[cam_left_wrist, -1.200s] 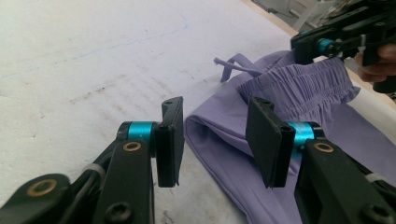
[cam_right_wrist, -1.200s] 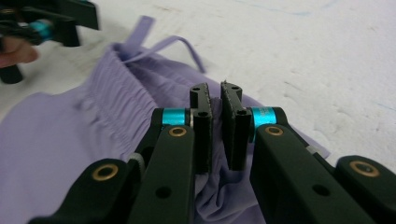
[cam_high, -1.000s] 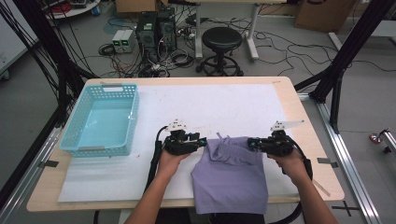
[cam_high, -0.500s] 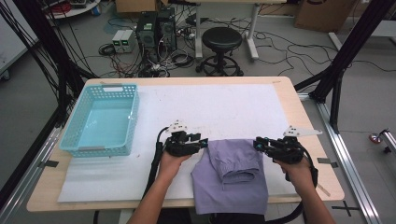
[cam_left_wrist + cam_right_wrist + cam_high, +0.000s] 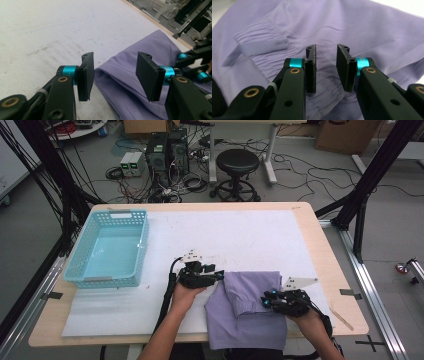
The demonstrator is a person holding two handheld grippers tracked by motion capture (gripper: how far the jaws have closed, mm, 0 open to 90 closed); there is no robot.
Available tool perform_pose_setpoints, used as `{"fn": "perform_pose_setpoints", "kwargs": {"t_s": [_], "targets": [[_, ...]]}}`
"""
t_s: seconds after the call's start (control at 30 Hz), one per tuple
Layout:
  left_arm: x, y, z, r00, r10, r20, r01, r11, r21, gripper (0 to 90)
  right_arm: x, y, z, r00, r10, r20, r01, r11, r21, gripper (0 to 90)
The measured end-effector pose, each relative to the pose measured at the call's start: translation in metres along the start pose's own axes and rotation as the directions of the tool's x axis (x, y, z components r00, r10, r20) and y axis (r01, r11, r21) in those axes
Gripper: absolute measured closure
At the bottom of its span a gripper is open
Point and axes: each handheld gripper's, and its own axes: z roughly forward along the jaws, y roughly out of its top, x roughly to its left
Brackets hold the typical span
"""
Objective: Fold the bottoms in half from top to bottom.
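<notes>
High view: a folded lilac garment [image 5: 250, 312] lay on the white mat [image 5: 240, 240] at the near edge of the table [image 5: 320, 250], between the two hands; the left gripper [image 5: 218, 276] sat at the cloth's upper left corner, the right gripper [image 5: 266, 302] over its right side; a turquoise basket [image 5: 80, 270] stood well apart at the left.

Left gripper view: jaws parted, having just been opening; the garment's folded edge [image 5: 110, 75] lay between and beyond them, pads clear of the cloth; the other gripper [image 5: 195, 57] showed at the far right.

Right gripper view: jaws a narrow gap apart, having just opened, nothing clamped; they hung over the garment's gathered waistband [image 5: 274, 55]; whether the tips touched the cloth could not be told.
</notes>
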Motion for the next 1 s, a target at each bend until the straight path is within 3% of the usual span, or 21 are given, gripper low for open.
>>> {"fn": "perform_pose_setpoints", "kwargs": {"t_s": [0.13, 0.2, 0.23, 0.27, 0.33, 0.4, 0.43, 0.47, 0.6, 0.77, 1.0], "targets": [[-0.002, -0.001, 0.002, 1.0000, 0.001, -0.002, -0.001, 1.0000, 0.005, 47.2, 0.009, -0.006, -0.006, 0.9987, -0.012, -0.050, 0.012, 1.000, 0.002, 67.3], [-0.002, -0.001, 0.004, 1.0000, 0.007, -0.006, -0.007, 0.9999, 0.011, 46.9, 0.011, -0.006, -0.012, 0.9973, -0.008, -0.073, 0.006, 1.000, -0.028, 64.7], [-0.002, -0.002, 0.005, 0.9999, 0.008, -0.008, -0.008, 0.9999, 0.015, 46.2, 0.009, -0.004, -0.018, 0.9973, 0.003, -0.073, -0.008, 0.998, -0.067, 63.2], [-0.003, -0.002, 0.007, 0.9999, 0.011, -0.012, -0.010, 0.9997, 0.023, 45.8, 0.007, -0.002, -0.022, 0.9981, 0.022, -0.058, -0.028, 0.995, -0.101, 61.3], [-0.002, -0.003, 0.012, 0.9994, 0.015, -0.031, -0.014, 0.9993, 0.034, 45.3, -0.003, 0.004, -0.028, 0.9973, 0.072, 0.014, -0.069, 0.986, -0.152, 54.6], [-0.002, -0.003, 0.016, 0.9993, 0.004, -0.036, -0.003, 0.9992, 0.039, 44.4, -0.015, 0.012, -0.027, 0.9818, 0.141, 0.128, -0.119, 0.979, -0.165, 52.8], [-0.003, -0.002, 0.017, 0.9993, 0.004, -0.037, -0.002, 0.9992, 0.040, 44.4, -0.021, 0.016, -0.025, 0.9756, 0.149, 0.161, -0.121, 0.978, -0.170, 53.6], [-0.004, -0.002, 0.018, 0.9993, 0.010, -0.037, -0.009, 0.9991, 0.042, 44.4, -0.024, 0.020, -0.021, 0.9745, 0.153, 0.164, -0.126, 0.978, -0.168, 57.7], [-0.002, -0.002, 0.017, 0.9991, 0.014, -0.041, -0.012, 0.9988, 0.047, 44.4, -0.021, 0.024, -0.001, 0.9931, 0.065, 0.097, -0.057, 0.995, -0.084, 70.8], [-0.002, -0.002, 0.016, 0.9992, 0.012, -0.039, -0.010, 0.9989, 0.046, 44.3, -0.012, 0.008, 0.013, 0.9981, 0.017, 0.059, -0.018, 1.000, 0.023, 73.5], [-0.003, -0.002, 0.016, 0.9994, 0.015, -0.032, -0.014, 0.9987, 0.048, 44.3, 0.002, -0.003, 0.004, 0.9993, -0.027, 0.026, 0.026, 0.999, 0.035, 73.4]]}}
